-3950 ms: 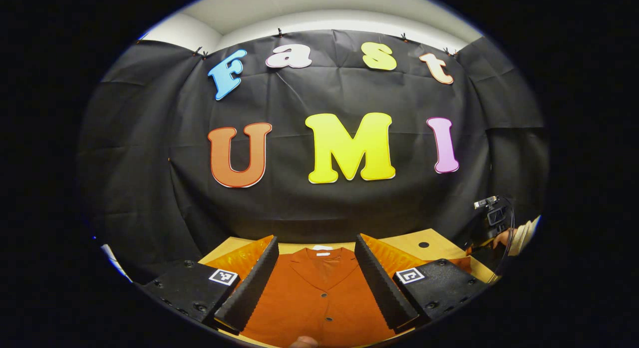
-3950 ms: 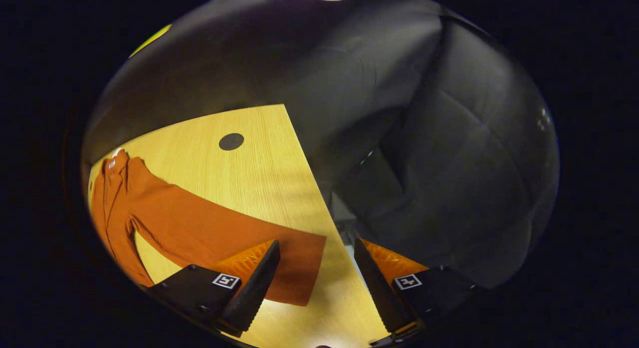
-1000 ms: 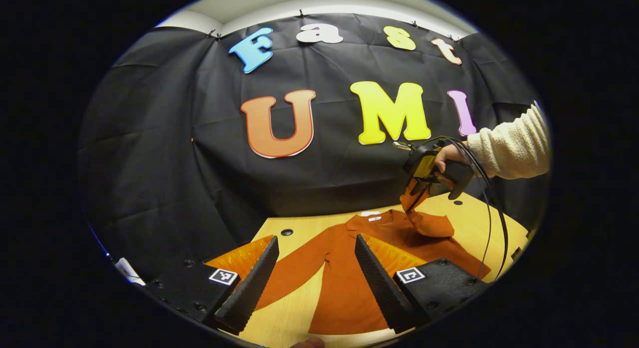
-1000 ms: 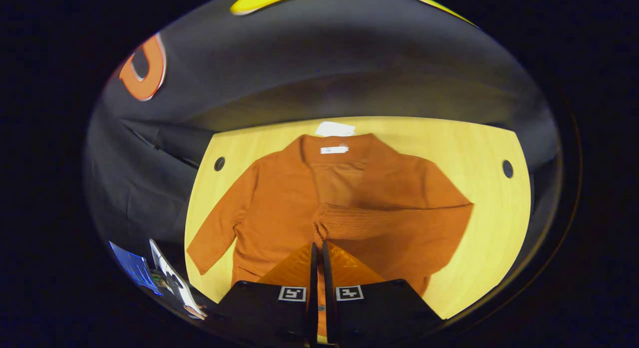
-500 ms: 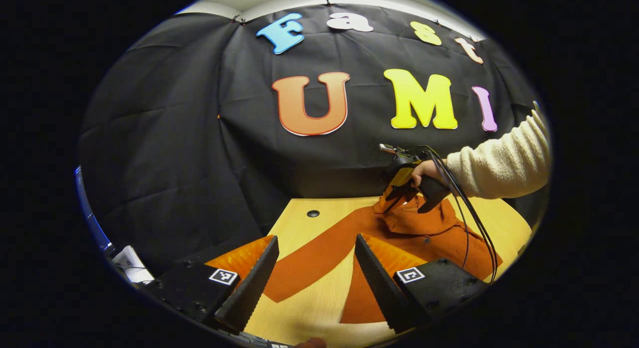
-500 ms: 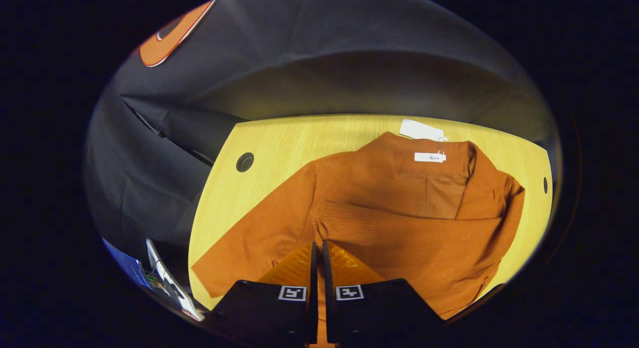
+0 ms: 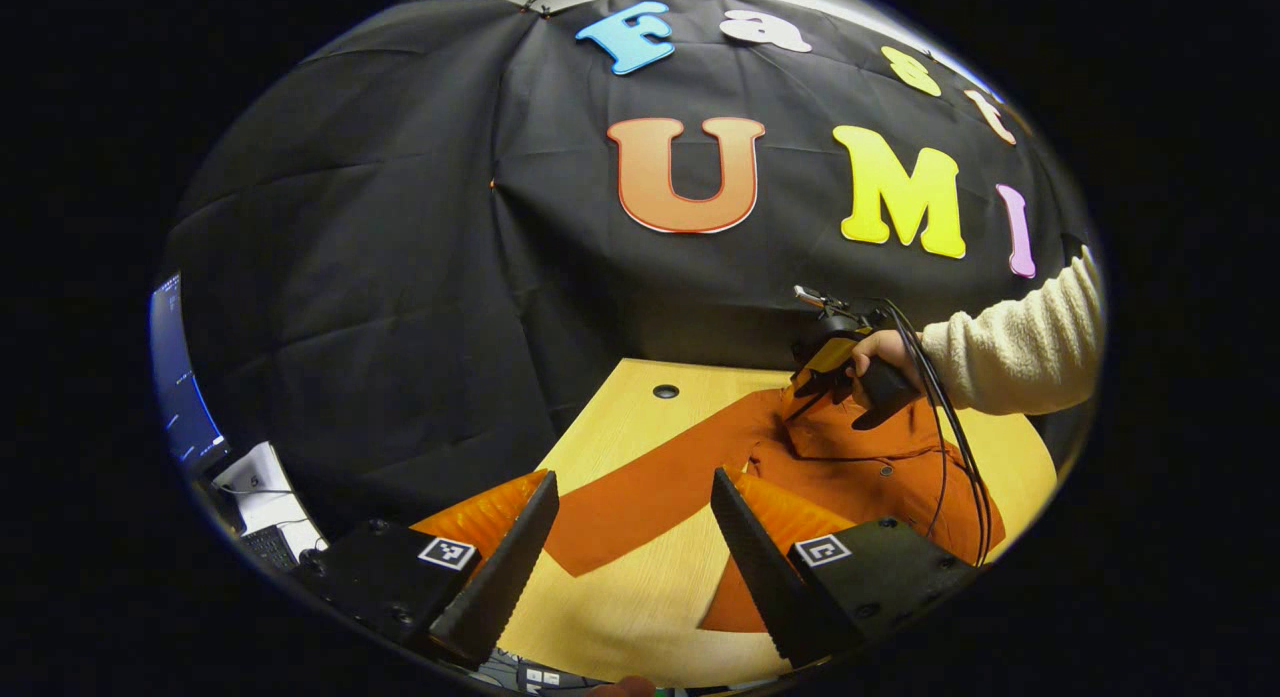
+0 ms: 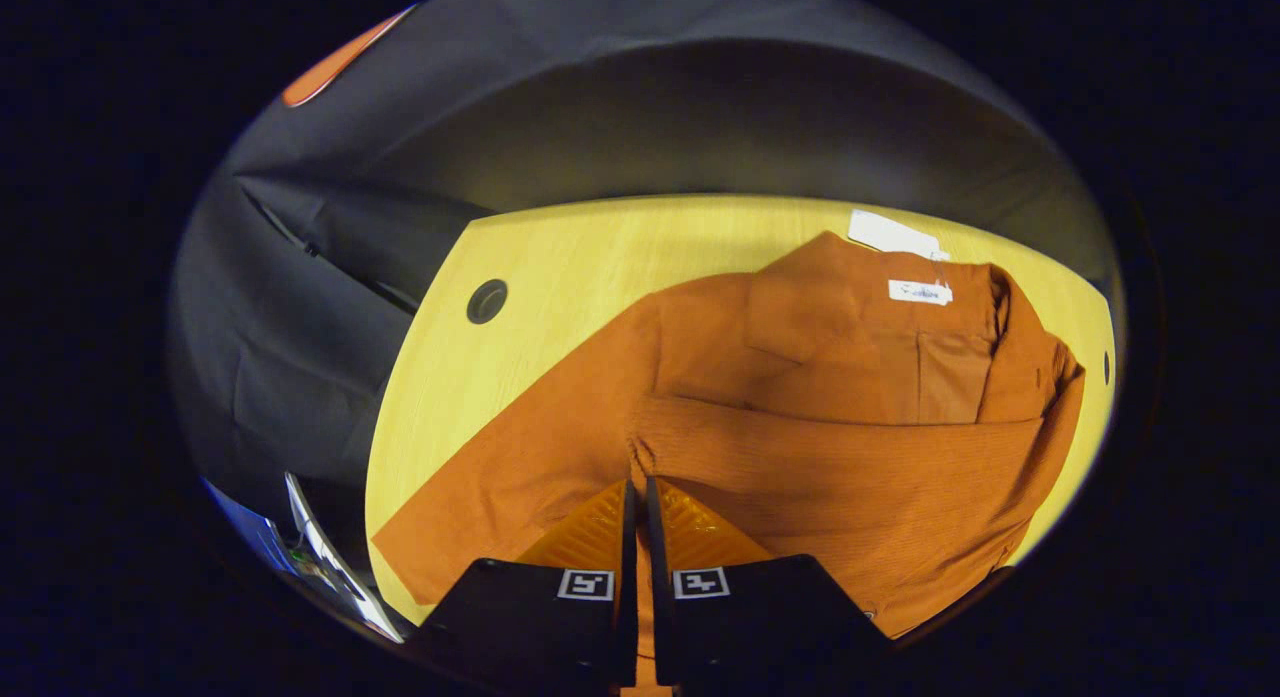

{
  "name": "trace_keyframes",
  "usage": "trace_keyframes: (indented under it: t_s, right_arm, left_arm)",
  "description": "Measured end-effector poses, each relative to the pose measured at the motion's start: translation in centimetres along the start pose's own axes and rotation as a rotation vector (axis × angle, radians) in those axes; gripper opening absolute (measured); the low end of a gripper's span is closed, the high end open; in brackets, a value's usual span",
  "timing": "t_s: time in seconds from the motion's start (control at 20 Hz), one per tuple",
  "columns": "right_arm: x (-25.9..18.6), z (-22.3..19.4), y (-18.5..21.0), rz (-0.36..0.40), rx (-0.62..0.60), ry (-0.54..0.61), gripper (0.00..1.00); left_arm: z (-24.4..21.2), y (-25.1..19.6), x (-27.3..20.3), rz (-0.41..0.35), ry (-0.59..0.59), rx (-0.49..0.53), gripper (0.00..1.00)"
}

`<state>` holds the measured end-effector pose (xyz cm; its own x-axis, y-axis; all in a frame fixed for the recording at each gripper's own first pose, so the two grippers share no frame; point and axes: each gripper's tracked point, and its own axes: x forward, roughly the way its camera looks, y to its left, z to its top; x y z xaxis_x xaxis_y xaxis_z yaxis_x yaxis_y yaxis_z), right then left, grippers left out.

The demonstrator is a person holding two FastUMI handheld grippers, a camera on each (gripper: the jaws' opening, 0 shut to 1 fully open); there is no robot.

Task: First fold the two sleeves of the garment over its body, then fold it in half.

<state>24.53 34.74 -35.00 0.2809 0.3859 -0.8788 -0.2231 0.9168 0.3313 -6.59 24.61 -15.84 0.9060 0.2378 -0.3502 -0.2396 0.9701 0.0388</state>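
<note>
one soft, limp garment (image 8: 800,417) lay on the counter (image 8: 560,277); right hand-held gripper (image 8: 636,497) pinched its folded sleeve's cuff (image 8: 650,447), left hand-held gripper (image 7: 630,537) gaped wide near the other sleeve (image 7: 640,497), best gripped at its cuff.

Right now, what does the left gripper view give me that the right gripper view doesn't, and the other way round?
Left gripper view alone: the left gripper, open over the table, plus a hand and cream sleeve holding the right gripper. Right gripper view alone: the right gripper shut on the folded sleeve's cuff, and the collar tag. Both: the orange garment with its other sleeve spread out flat.
</note>
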Motion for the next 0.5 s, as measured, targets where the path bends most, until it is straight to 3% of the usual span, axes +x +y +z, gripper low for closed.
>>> trace_keyframes:
  t_s: [0.05,0.15,0.25,0.35,0.4,0.5]
  right_arm:
    - [0.0,0.5,0.6,0.006,-0.013,-0.018,0.07]
    - [-0.4,1.0,3.1,0.088,0.005,-0.039,0.05]
    - [-0.7,0.9,3.8,0.086,-0.032,-0.054,0.41]
    - [-1.8,0.5,4.1,0.089,-0.068,-0.064,0.41]
    - [-3.3,0.5,4.4,0.114,-0.077,-0.068,0.53]
    - [-5.5,0.3,4.1,0.146,-0.081,-0.092,0.57]
  left_arm:
    - [-0.3,-0.1,-0.1,-0.002,0.004,-0.003,0.99]
    - [-0.9,0.0,-0.6,0.003,0.003,0.001,0.99]
    - [-1.3,0.4,-0.5,0.016,0.007,0.001,0.99]
    - [-1.4,0.9,-0.1,0.031,0.010,-0.009,0.99]
    - [-1.4,1.2,0.1,0.036,0.009,-0.018,0.99]
    - [-1.3,1.9,1.0,0.059,0.009,-0.037,0.99]
